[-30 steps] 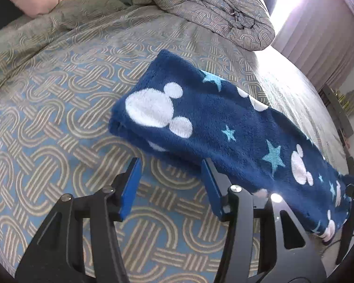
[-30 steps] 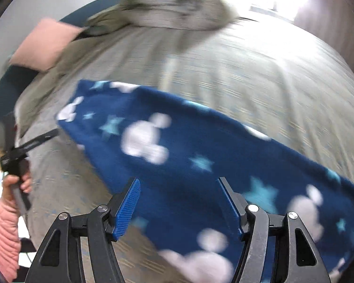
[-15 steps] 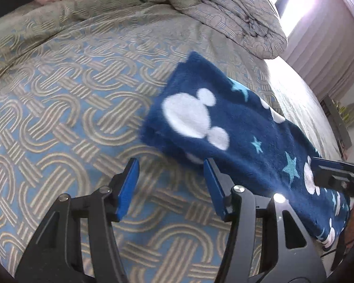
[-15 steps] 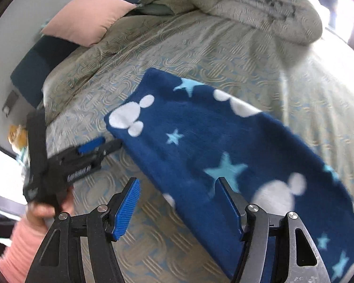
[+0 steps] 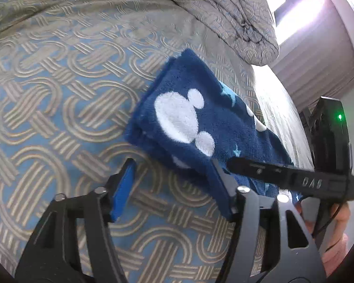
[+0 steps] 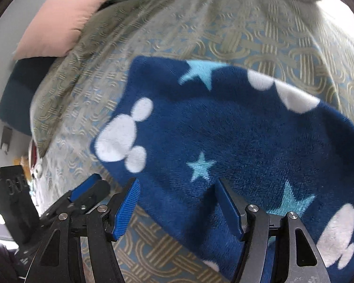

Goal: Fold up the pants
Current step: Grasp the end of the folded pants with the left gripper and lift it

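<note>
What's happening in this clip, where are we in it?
A person with a handheld gripper in each hand is folding navy fleece pants printed with white mouse heads and stars, on a bed with a patterned bedspread. The pants lie as a long folded strip. Both the left gripper and right gripper have their jaws open at the strip's near edge, holding nothing. A bunched duvet lies beyond.

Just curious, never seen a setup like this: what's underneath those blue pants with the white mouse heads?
The blue pants lie folded in layers on a patterned bedspread, which shows all around them. Whatever is between the layers or directly beneath is covered, so it cannot be seen.
</note>
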A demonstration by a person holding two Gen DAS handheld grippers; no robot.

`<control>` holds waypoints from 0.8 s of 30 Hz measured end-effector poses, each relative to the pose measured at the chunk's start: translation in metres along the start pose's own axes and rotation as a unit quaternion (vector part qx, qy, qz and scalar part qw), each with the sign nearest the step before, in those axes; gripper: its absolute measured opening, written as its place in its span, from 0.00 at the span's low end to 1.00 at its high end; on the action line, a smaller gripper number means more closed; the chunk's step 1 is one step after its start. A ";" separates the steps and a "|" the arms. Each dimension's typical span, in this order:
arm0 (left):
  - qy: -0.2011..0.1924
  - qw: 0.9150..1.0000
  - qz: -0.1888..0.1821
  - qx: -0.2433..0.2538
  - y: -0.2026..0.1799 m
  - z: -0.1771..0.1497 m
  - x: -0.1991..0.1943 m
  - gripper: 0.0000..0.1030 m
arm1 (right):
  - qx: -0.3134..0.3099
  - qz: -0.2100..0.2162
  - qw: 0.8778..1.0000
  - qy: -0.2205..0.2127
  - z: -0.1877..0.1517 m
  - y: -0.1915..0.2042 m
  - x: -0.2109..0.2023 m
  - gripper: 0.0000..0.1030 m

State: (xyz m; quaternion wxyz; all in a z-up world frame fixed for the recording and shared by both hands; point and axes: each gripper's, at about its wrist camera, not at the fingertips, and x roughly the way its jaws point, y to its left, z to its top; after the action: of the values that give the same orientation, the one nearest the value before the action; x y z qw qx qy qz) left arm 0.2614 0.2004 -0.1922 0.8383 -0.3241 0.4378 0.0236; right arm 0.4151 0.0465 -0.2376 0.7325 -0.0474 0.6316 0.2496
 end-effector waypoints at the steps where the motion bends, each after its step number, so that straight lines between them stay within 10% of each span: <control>1: 0.002 1.000 0.000 -0.003 0.000 0.002 0.003 0.65 | -0.002 -0.001 1.000 0.001 -0.001 -0.002 0.002 0.65; 7: -0.010 1.000 0.004 -0.028 0.003 0.018 0.012 0.61 | -0.016 -0.013 1.000 -0.002 -0.005 0.001 0.001 0.65; 15: -0.020 0.999 0.013 -0.035 0.013 0.020 0.012 0.30 | -0.036 0.006 0.999 -0.013 0.001 0.015 -0.003 0.65; 22: -0.028 0.999 0.037 -0.012 0.003 0.020 0.014 0.32 | -0.029 -0.004 0.999 -0.036 -0.004 0.003 -0.018 0.65; 24: -0.018 0.999 0.037 -0.019 0.003 0.019 0.018 0.57 | -0.031 -0.016 0.999 -0.038 -0.007 -0.002 -0.023 0.65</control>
State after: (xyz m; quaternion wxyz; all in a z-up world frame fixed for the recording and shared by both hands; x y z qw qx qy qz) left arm 0.2854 0.2093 -0.1991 0.8382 -0.3232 0.4338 0.0684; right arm 0.4081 0.0356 -0.2179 0.7578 -0.0705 0.5946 0.2593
